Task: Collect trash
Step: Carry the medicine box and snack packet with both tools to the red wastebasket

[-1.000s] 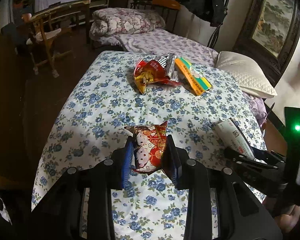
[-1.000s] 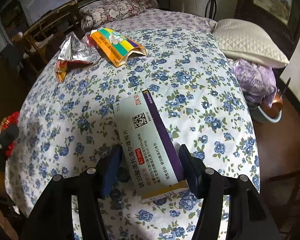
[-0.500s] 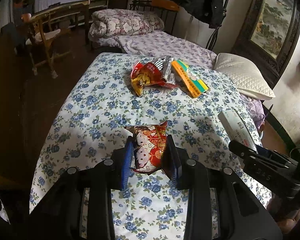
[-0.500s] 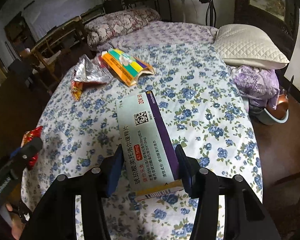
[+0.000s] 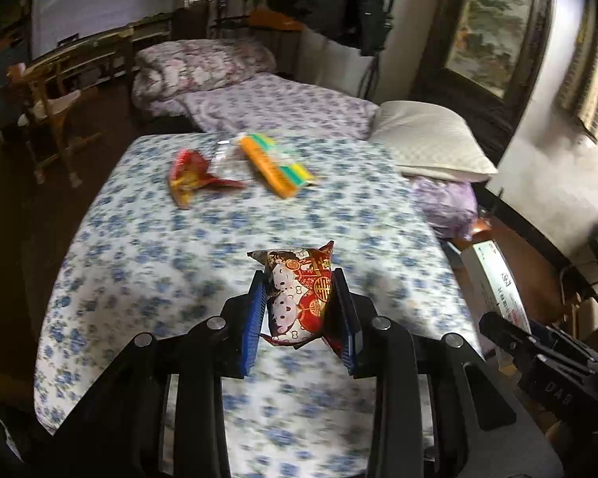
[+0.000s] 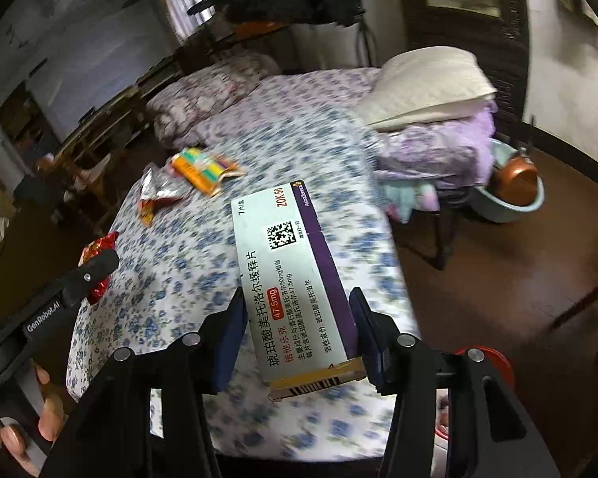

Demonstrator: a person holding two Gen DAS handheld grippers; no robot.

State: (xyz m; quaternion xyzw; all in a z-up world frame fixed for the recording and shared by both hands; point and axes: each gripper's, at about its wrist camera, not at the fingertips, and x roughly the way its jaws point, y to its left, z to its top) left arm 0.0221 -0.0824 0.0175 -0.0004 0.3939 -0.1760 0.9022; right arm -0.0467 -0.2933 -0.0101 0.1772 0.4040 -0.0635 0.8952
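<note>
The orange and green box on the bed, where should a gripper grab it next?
Grip the orange and green box across its narrow width, near the middle, coming down from above. It lies flat and long on the bedspread, so only its two long edges offer the fingers parallel sides.

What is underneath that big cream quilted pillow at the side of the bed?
The cream quilted pillow rests on bunched purple floral bedding, which spills toward the bed's edge. Whatever lies beneath that bedding is covered.
</note>
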